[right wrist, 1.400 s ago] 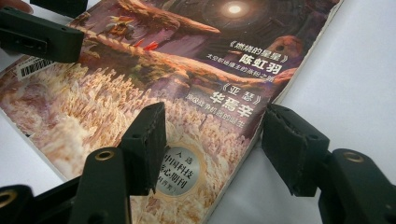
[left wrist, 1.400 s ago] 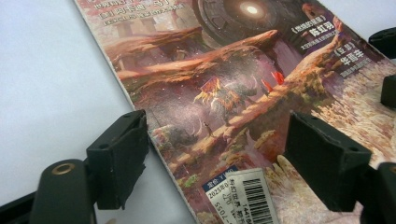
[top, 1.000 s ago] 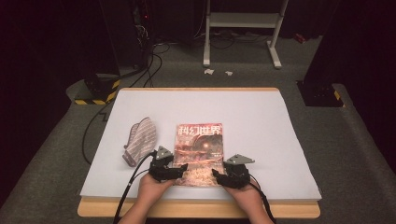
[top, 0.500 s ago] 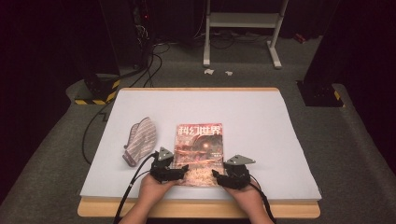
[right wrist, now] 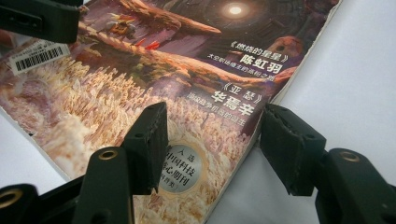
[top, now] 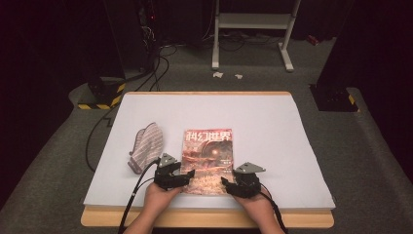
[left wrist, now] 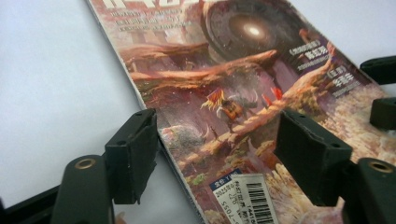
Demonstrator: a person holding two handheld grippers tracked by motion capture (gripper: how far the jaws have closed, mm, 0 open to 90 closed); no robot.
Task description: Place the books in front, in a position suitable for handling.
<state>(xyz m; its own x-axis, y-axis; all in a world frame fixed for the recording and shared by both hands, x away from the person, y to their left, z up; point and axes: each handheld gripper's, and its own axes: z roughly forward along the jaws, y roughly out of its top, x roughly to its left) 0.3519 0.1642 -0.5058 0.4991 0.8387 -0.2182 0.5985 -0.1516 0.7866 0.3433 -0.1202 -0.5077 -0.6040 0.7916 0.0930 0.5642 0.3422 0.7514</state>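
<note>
From the high view I see the table (top: 272, 122), white-topped with a wood edge, standing on grey carpet. That view alone gives me the layout: the magazine (top: 208, 160) lies flat near the table's front edge, cover up, with a striped mitt (top: 145, 146) just beside it on the left, apart from it.

Both hands come in from the bottom. The left claw (top: 185, 174) sits at the magazine's near left corner, the right claw (top: 228, 184) at its near right corner.

The left gripper view adds what the high view cannot resolve: the left claw (left wrist: 215, 149) straddles the magazine's (left wrist: 224, 84) spine edge, one jaw on the white table surface outside the spine, the other over the cover. A barcode sticker (left wrist: 254, 198) lies between the jaws. Jaws stand wide, have just been closing slightly, and I see no pad pressing the cover; nothing gripped.

The right gripper view gives the opposite corner: the right claw (right wrist: 212, 144) straddles the magazine's (right wrist: 154, 70) open edge, one jaw above the cover beside a round silver seal (right wrist: 182, 170), the other outside over the table. Jaws wide apart, nothing clamped. The left claw's jaw tip shows at the upper left there.
</note>
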